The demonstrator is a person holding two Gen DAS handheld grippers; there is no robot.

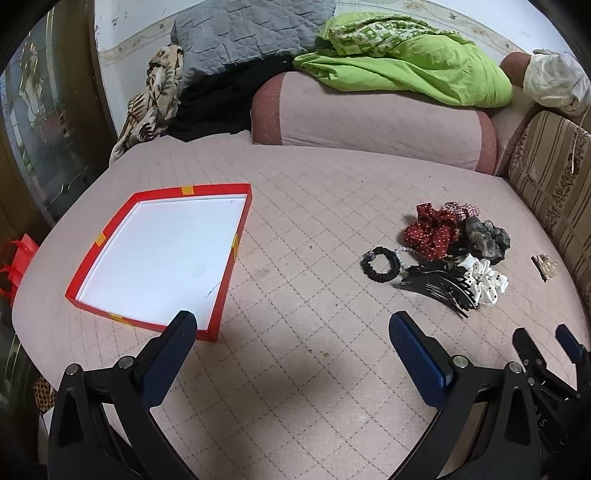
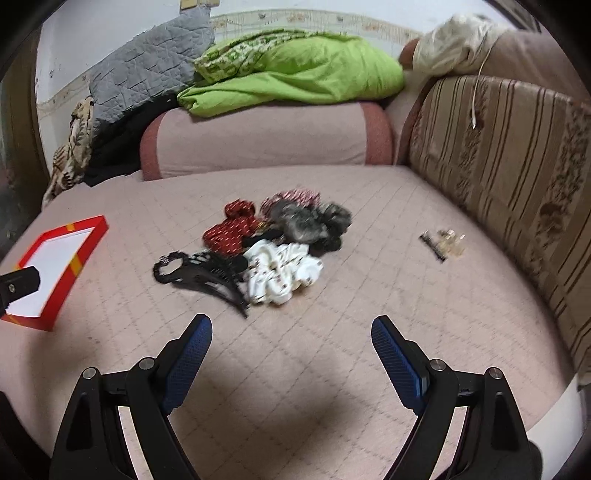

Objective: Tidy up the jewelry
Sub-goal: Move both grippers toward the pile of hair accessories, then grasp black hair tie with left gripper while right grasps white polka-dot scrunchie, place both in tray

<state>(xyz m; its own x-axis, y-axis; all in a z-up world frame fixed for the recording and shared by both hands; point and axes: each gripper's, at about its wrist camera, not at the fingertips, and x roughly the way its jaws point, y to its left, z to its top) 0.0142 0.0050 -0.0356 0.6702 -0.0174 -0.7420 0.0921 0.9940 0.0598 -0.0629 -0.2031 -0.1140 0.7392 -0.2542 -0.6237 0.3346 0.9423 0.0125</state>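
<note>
A shallow red box (image 1: 236,221) with a white floor lies empty on the pink quilted seat; its corner (image 2: 98,227) shows at the left of the right wrist view. A heap of hair accessories lies to its right: a red dotted scrunchie (image 1: 430,230) (image 2: 229,230), a grey one (image 1: 487,236) (image 2: 314,221), a white dotted one (image 1: 484,280) (image 2: 280,273), a black scrunchie (image 1: 380,264) and a black claw clip (image 1: 439,290) (image 2: 210,277). A small gold clip (image 1: 543,264) (image 2: 443,242) lies apart. My left gripper (image 1: 291,325) hovers open near the box. My right gripper (image 2: 291,328) is open in front of the heap.
A pink bolster cushion (image 1: 369,114) (image 2: 266,136) lies behind, with a green cloth (image 1: 406,62) (image 2: 295,70) and a grey quilted pillow (image 1: 243,29) on top. A striped sofa back (image 2: 498,155) rises on the right. A red bag (image 1: 16,258) sits off the seat's left edge.
</note>
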